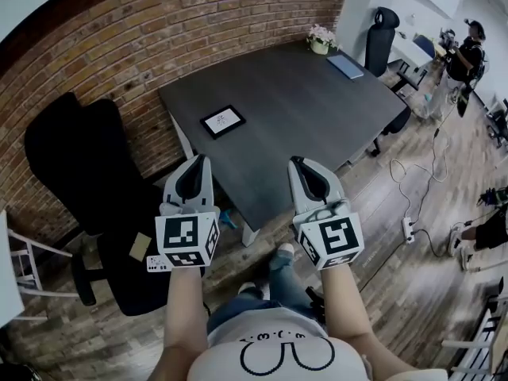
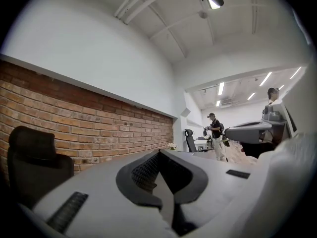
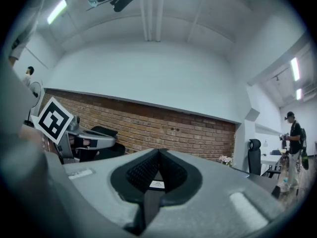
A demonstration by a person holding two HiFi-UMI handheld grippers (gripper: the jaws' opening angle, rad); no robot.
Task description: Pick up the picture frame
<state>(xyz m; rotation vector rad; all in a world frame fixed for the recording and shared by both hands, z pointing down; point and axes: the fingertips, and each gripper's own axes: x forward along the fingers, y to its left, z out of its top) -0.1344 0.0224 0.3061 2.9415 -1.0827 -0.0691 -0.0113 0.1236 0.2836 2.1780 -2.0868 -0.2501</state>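
left gripper (image 1: 198,162), right gripper (image 1: 300,163): jaws closed, empty | picture frame (image 1: 222,121) on table (image 1: 317,113): image indistinct

Grey, black-padded left gripper (image 1: 200,159), right gripper (image 1: 296,162); marker cubes (image 1: 186,241); white printed T-shirt (image 1: 278,360); jeans (image 1: 255,300)

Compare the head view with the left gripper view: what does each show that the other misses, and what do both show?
Only the head view: the picture frame lying flat on the table, a blue notebook, and cables on the wooden floor.
Only the left gripper view: the ceiling and its strip lights.
Both: the brick wall, the flowers, the standing person, and the left gripper and right gripper, fingers shut.
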